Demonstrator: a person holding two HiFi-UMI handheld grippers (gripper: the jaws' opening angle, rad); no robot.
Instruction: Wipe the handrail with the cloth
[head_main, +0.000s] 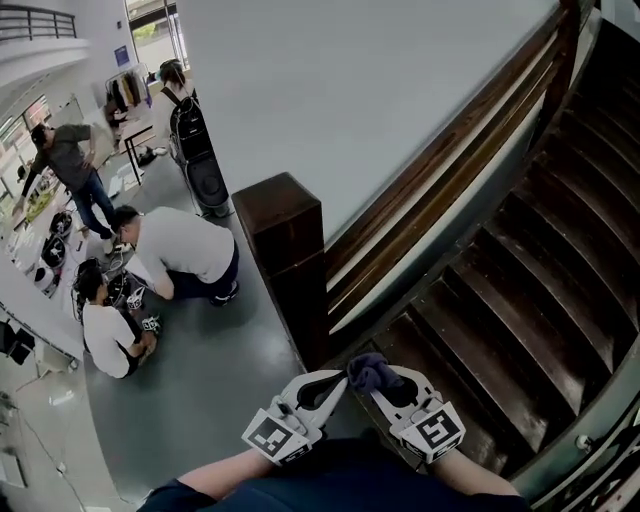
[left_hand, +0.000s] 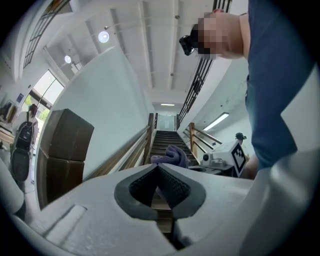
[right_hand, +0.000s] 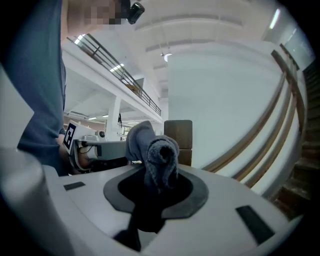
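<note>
1. Bunched grey-purple cloth (head_main: 372, 372), at 6 o'clock in the head view, low and central, sticking up past the jaw tips.
2. Right gripper (head_main: 387, 387) at 5 o'clock of the cloth: jaws clamped onto the fabric, parted only by the wad pinched between them.
3. Left gripper (head_main: 337, 386) at 7 o'clock of the cloth: jaws brought together at the tips, nothing between them. Tip right against the cloth's edge; touching or just beside, cannot tell.
4. Dark wooden handrail (head_main: 440, 160) at 1 o'clock of the cloth, slanting up along the white wall (head_main: 350, 90) toward the upper right. Well apart from the cloth, untouched by either gripper.
5. Square dark newel post (head_main: 285, 230) at 11 o'clock of the cloth, standing at the foot of the rail.
6. Dark stair treads (head_main: 530, 290) at 2 to 3 o'clock, climbing toward the upper right.
7. Out at 9 to 10 o'clock, on the grey floor (head_main: 230, 370): two people crouched (head_main: 180, 250), another standing beyond them.
</note>
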